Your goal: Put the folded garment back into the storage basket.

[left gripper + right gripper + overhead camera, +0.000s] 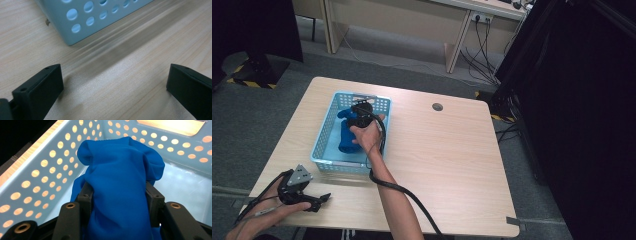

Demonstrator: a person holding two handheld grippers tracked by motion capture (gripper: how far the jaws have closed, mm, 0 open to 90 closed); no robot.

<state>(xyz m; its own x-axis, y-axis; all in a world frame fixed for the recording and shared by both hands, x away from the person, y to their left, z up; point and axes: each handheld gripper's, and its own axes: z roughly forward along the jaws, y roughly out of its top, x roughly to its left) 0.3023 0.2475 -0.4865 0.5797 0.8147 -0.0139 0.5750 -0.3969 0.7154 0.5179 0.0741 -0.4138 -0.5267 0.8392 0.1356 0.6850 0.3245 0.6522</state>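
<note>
Right gripper is clamping bunched blue cloth between its jaws inside the basket. Judged: keep squeezing evenly. Left gripper is idling, jaws wide apart.

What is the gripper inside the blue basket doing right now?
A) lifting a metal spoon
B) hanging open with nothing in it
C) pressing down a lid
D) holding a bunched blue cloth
D: in the right gripper view, the right gripper has its fingers closed against both sides of the blue cloth, inside the basket.
</note>
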